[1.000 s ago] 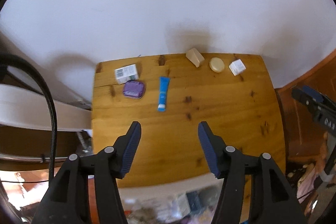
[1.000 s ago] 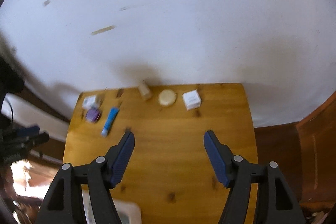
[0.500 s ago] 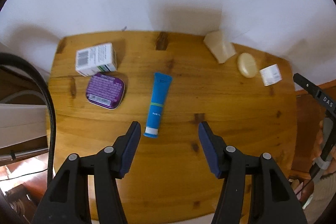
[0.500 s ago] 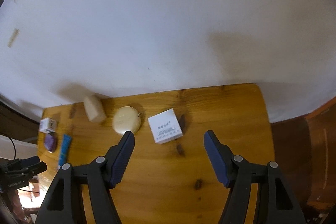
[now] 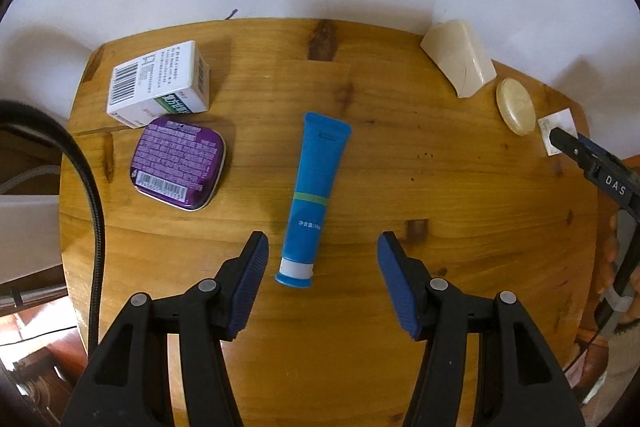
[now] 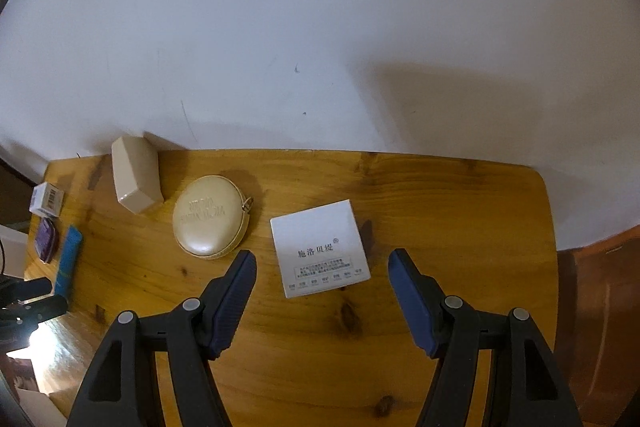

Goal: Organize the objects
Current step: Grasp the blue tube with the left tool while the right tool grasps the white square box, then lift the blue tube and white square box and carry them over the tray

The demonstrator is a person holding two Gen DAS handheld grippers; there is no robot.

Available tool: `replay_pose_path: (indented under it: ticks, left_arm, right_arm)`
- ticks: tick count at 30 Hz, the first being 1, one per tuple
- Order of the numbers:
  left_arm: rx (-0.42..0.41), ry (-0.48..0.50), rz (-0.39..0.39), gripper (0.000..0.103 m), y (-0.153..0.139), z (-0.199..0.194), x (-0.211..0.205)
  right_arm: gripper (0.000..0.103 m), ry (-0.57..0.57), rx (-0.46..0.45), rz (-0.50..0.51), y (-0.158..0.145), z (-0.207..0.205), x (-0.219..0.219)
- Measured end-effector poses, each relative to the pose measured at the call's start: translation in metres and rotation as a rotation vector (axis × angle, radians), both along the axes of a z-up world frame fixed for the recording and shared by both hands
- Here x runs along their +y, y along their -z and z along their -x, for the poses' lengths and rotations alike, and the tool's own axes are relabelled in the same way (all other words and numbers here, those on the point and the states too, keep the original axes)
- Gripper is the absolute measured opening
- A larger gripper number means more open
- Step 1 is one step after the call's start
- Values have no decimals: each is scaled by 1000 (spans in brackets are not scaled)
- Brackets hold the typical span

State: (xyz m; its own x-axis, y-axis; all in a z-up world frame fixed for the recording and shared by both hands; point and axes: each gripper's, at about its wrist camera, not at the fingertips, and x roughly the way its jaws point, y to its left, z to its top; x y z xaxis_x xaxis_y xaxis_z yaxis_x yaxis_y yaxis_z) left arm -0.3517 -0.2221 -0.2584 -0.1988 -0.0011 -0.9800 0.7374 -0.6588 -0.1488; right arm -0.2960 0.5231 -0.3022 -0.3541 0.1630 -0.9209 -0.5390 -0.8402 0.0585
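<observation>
My left gripper (image 5: 322, 251) is open over the wooden table (image 5: 400, 347), its fingers on either side of the cap end of a blue tube (image 5: 314, 195) lying lengthwise. A purple tin (image 5: 178, 163) and a white barcode box (image 5: 158, 85) lie to the left. At the back right are a beige block (image 5: 458, 61), a round beige case (image 5: 516, 106) and a white square box (image 5: 558, 127). My right gripper (image 6: 322, 263) is open just in front of the white square box (image 6: 319, 253), with the round case (image 6: 210, 217) and beige block (image 6: 134, 181) to its left.
A white wall (image 6: 320, 27) runs directly behind the table. The table's right edge drops to a brown floor (image 6: 592, 307). A black cable (image 5: 88, 187) hangs at the left of the left wrist view. The other gripper's tip (image 5: 588, 163) shows at the right edge.
Both grippers have moved forward and down toward the table. The left one closed in on the blue tube, the right one on the white square box. Nothing on the table moved.
</observation>
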Motion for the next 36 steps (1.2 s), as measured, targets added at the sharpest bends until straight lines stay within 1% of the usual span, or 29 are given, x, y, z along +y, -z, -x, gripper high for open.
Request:
replay_pose_path:
  ticks: [4, 6, 7, 8, 9, 10, 12, 13, 16, 21, 25, 30, 32, 33, 34, 35, 36]
  left_arm:
    - [-11, 6, 7, 59, 3, 2, 4]
    - [-17, 14, 6, 56, 5, 3, 6]
    - [-23, 18, 2, 52, 7, 3, 7]
    - [-28, 19, -1, 49, 8, 4, 8]
    - [-30, 17, -4, 48, 9, 4, 8]
    - [-27, 17, 7, 47, 9, 4, 9]
    - [-27, 15, 8, 43, 8, 4, 8]
    - [-27, 12, 9, 40, 8, 4, 8]
    - [-35, 12, 24, 21, 7, 4, 10]
    - [-24, -34, 27, 20, 5, -2, 11]
    - [-4, -62, 19, 20, -3, -8, 11]
    - [36, -58, 36, 20, -29, -17, 19]
    - [54, -49, 50, 20, -43, -22, 25]
    - [65, -44, 57, 20, -51, -25, 29]
    - [74, -40, 62, 20, -57, -27, 33]
    - [87, -34, 68, 20, -64, -35, 34]
    - [98, -29, 75, 20, -71, -39, 38]
  right_arm:
    - [67, -2, -1, -5, 3, -3, -2]
    - [58, -2, -3, 1, 5, -5, -2]
    - [57, -1, -5, 5, 6, -6, -2]
    - [53, 1, -7, 7, 7, -7, -2]
    - [48, 1, -7, 12, 8, -8, -2]
    - [47, 1, -4, 9, 7, -10, -2]
    - [42, 0, -1, 16, 6, -12, -3]
    - [42, 2, 1, 17, 6, -13, -3]
    - [41, 1, 15, 9, 2, -18, -6]
    - [41, -15, 38, -7, -11, -27, -18]
    - [41, -22, 62, -3, -24, -35, -28]
    - [41, -27, 104, 6, -49, -54, -47]
    - [41, -29, 113, 9, -57, -59, -41]
    - [41, -29, 120, 13, -62, -66, -46]
    - [41, -30, 125, 17, -67, -69, -46]
    - [41, -31, 129, 18, -75, -60, -42]
    - [41, -33, 138, 18, -81, -65, -48]
